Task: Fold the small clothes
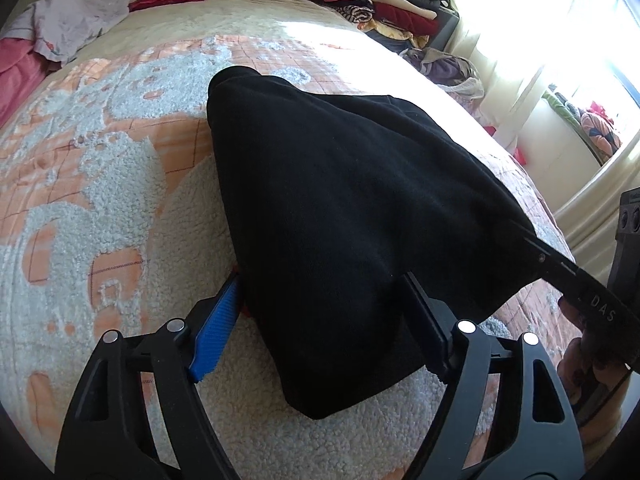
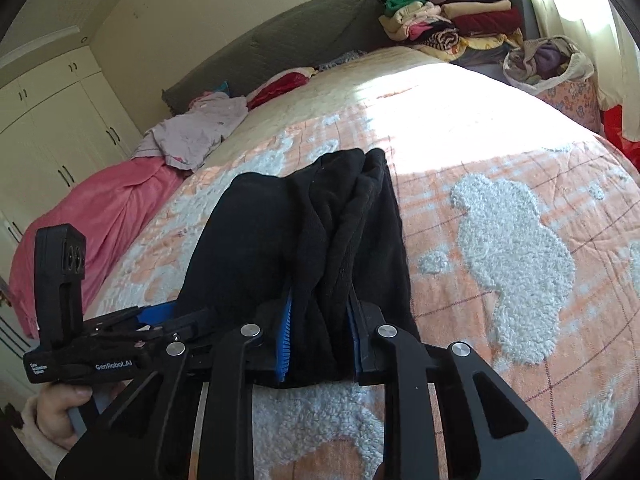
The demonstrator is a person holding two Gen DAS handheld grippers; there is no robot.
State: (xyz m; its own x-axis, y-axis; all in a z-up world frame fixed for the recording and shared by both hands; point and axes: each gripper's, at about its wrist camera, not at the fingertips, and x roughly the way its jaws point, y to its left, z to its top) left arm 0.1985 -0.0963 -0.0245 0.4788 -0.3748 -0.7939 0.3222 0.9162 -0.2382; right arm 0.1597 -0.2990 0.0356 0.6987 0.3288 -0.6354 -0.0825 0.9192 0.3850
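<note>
A bed with an orange-and-white fleecy blanket (image 2: 500, 168) fills the room. Mid-bed lies the black garment (image 1: 340, 208). The left gripper (image 1: 320, 320) straddles its near end, jaws wide, pads not visibly pressing. The right gripper (image 2: 320, 336) clamps bunched folds. Far right, a bag (image 2: 548, 60) holds clothes, contents unclear. "GenRobot.AI" shows on the left gripper.

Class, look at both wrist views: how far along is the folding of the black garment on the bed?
Done: the black garment is already doubled over on the bedspread. In hand: the right claw pinches its bunched near edge; the left claw straddles the near end with its jaws standing wide. Left: finishing this fold, then the loose lilac clothes by the headboard.
</note>
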